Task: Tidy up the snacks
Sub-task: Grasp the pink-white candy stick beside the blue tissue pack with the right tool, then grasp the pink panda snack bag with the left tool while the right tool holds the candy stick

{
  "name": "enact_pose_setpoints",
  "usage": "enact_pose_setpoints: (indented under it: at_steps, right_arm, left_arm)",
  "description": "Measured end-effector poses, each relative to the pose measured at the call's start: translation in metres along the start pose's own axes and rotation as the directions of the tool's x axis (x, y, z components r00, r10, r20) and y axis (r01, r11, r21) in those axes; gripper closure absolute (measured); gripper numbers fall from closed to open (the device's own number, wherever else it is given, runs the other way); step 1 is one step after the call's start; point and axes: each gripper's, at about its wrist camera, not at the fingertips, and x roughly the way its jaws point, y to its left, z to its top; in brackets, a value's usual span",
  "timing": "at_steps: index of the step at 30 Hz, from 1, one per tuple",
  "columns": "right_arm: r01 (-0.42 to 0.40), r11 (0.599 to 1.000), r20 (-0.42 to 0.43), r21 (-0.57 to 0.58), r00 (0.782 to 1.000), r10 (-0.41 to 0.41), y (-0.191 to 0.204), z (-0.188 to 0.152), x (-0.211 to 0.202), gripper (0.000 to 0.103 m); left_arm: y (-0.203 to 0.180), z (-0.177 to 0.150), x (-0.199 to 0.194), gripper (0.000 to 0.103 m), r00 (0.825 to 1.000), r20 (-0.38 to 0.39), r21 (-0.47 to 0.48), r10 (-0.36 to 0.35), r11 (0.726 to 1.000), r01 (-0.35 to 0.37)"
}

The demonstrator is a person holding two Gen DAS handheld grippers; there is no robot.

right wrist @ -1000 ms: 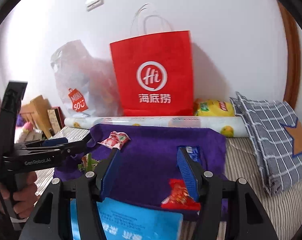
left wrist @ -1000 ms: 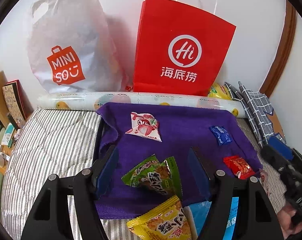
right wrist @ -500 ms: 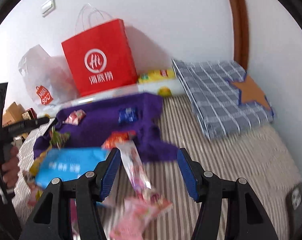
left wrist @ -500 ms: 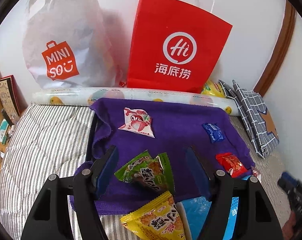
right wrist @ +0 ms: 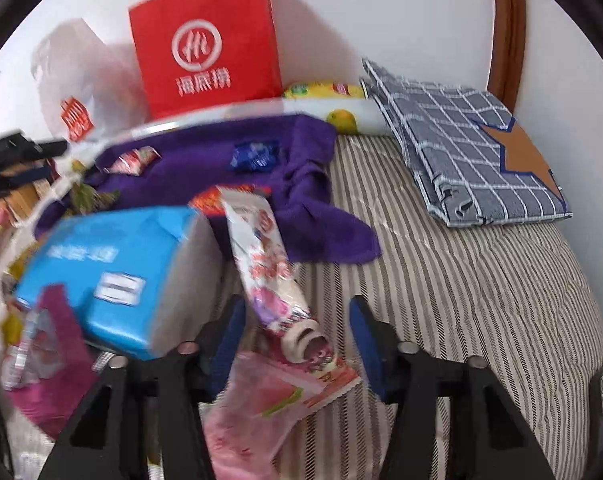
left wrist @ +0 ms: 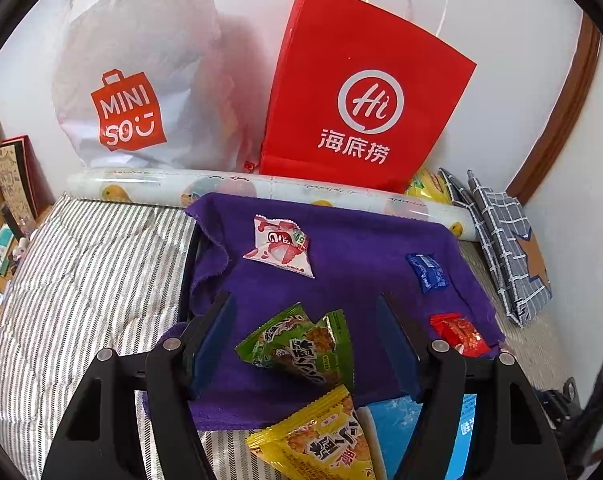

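Snacks lie scattered over a purple towel [left wrist: 341, 264] spread on a striped bed cover [left wrist: 89, 280]. In the left wrist view the left gripper [left wrist: 305, 344] hangs with its fingers [left wrist: 213, 344] spread apart, and a green snack packet [left wrist: 301, 348] lies on the towel between them, untouched by either finger. A yellow snack packet [left wrist: 321, 444] rests just below it at the towel's edge, beside a blue box [left wrist: 393, 428]. Farther back on the towel are a strawberry candy packet [left wrist: 279, 246], a small blue wrapper [left wrist: 427, 272] and a red wrapper [left wrist: 459, 334], all well apart. A red paper bag [left wrist: 361, 92] and a white Miniso plastic bag [left wrist: 141, 80] stand against the wall behind a rolled printed sheet [left wrist: 261, 192].

In the right wrist view, which is blurred, the right gripper [right wrist: 297, 334] is closing its fingers [right wrist: 365, 336] around a long pink-and-white snack stick packet [right wrist: 265, 264]; the pads do not yet press on it. A pink strawberry packet [right wrist: 261, 404] lies beneath. A folded checked cloth [right wrist: 469, 140] sits on the bed to the right.
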Motion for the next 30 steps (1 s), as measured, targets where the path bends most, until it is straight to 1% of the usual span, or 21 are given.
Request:
enact_pose_setpoints:
  at_steps: [3,6,9,12,15,19,24,30]
  right_arm:
    - [-0.008,1.000,-0.002,0.016,1.000,0.008,-0.007,0.000,-0.003,0.079]
    - [-0.020,0.999,0.033,0.045,0.999,0.019,-0.012,0.002,-0.019,0.080]
    - [0.007,0.998,0.068,0.054,0.998,-0.011,-0.015,0.004,-0.039,0.080]
    - [0.031,0.997,0.087,0.070,0.995,-0.037,-0.018,0.003,-0.058,0.080]
    - [0.037,0.995,0.109,0.092,0.993,-0.047,-0.019,-0.002,-0.075,0.080]
    - [0.034,0.992,0.131,0.121,0.990,-0.050,-0.019,-0.009,-0.090,0.080]
    - [0.011,0.991,0.134,0.135,0.991,-0.030,-0.015,-0.021,-0.103,0.080]
    - [0.030,0.992,0.124,0.125,0.991,-0.046,-0.009,-0.033,-0.108,0.080]
  left_arm:
    - [-0.001,0.000,0.000,0.032,1.000,0.005,0.009,0.005,1.000,-0.005]
    - [-0.001,0.000,0.000,0.034,1.000,0.001,0.008,0.005,1.000,-0.005]
    - [0.001,0.001,-0.003,0.034,1.000,-0.005,0.005,-0.015,1.000,0.015]
    - [0.005,-0.003,-0.011,0.034,1.000,-0.007,0.001,-0.016,1.000,0.016]
    - [0.012,-0.014,-0.023,0.035,0.999,-0.026,-0.020,-0.046,0.999,0.045]
    - [0.019,-0.034,-0.042,0.035,0.997,-0.055,-0.017,-0.058,0.998,0.057]
    - [0.021,-0.065,-0.058,0.035,0.992,-0.100,-0.020,-0.075,0.997,0.073]
    - [0.018,-0.096,-0.059,0.032,0.977,-0.154,-0.078,-0.145,0.988,0.135]
